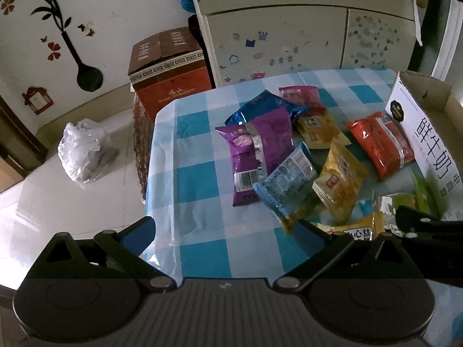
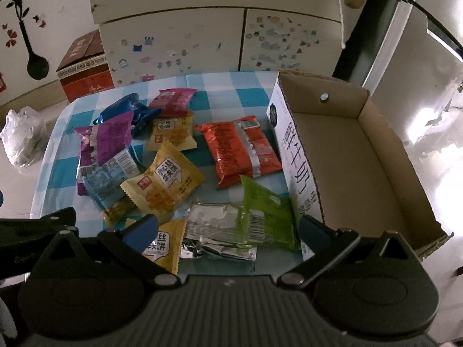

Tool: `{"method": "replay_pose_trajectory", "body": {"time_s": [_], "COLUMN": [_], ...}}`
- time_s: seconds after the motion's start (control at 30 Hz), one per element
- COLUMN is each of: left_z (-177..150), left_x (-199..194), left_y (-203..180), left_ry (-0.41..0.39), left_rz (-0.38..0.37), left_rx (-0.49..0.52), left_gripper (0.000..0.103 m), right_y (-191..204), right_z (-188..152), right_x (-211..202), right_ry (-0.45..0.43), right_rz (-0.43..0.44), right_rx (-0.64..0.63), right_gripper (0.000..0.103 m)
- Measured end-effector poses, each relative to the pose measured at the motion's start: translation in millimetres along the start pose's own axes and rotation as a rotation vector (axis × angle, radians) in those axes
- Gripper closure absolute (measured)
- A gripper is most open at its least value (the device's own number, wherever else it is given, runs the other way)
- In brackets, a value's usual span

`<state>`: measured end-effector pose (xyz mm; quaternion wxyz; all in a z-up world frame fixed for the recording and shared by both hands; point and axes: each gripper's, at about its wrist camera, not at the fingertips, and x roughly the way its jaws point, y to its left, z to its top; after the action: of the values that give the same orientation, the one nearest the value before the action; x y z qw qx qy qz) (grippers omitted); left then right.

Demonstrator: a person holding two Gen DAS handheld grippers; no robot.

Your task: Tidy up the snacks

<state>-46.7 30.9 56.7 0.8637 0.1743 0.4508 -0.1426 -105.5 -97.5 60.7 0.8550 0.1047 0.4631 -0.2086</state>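
Several snack packets lie in a loose pile on a blue-checked tablecloth [image 1: 196, 173]. Among them are a purple packet [image 1: 254, 150], a light blue packet [image 1: 289, 182], yellow packets [image 1: 341, 182], a red packet [image 2: 240, 150], a green packet [image 2: 266, 214] and a silver packet [image 2: 214, 231]. An open cardboard box [image 2: 361, 156] stands at the table's right, empty inside. My left gripper [image 1: 225, 228] is open and empty over the near left part of the table. My right gripper [image 2: 228, 231] is open and empty, with the silver and green packets between its fingers' line of view.
A dark blue packet [image 2: 127, 110] and a pink packet [image 2: 173, 98] lie at the far side of the pile. A red-brown carton [image 1: 170, 72] stands on the floor behind the table, a white plastic bag [image 1: 81, 150] left of it, a stickered cabinet [image 2: 220, 37] behind.
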Motion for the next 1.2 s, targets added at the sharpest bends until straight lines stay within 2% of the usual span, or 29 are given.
{"method": "replay_pose_trajectory", "body": {"time_s": [0.6,1.2], "left_z": [-1.4,-0.6], "left_x": [-0.2,1.4], "left_y": [-3.0,-3.4], "left_ry": [0.000,0.006], "left_rz": [0.039,0.029], "left_rx": [-0.003,-0.012], "left_gripper": [0.000,0.000], "right_y": [3.7,2.9], "right_z": [2.7,1.7], "right_x": [1.7,1.5], "right_ry": [0.004,-0.006], "right_rz": [-0.019,-0.016], "right_rx": [-0.014,-0.007], "right_gripper": [0.001,0.001]}}
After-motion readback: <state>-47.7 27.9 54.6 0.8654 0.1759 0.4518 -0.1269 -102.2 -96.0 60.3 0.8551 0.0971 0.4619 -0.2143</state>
